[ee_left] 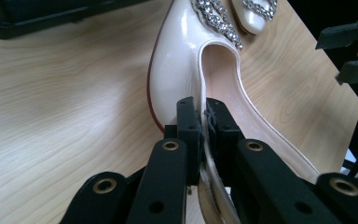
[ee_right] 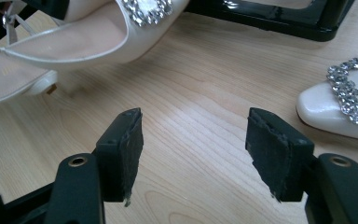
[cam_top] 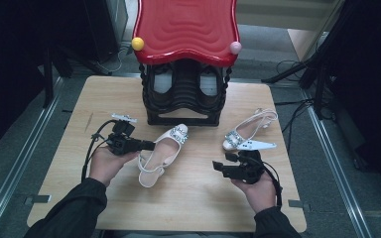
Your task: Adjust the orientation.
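Note:
A cream slingback shoe (cam_top: 164,151) with a rhinestone buckle lies at the middle of the wooden table (cam_top: 69,144), toe toward the rack. My left gripper (cam_top: 149,145) is shut on the shoe's side rim (ee_left: 201,116), which sits pinched between the jaws. The second matching shoe (cam_top: 245,131) lies at the right, toe toward me, and its buckled toe (ee_right: 349,100) is at the right edge of the right gripper view. My right gripper (cam_top: 221,167) stands open over bare wood (ee_right: 193,135) between the two shoes, holding nothing.
A black shoe rack (cam_top: 183,94) with a glossy red top (cam_top: 186,27) stands at the table's far middle, with a yellow ball (cam_top: 138,43) and a pink ball (cam_top: 235,47) at its corners. Dark stands and cables flank the table.

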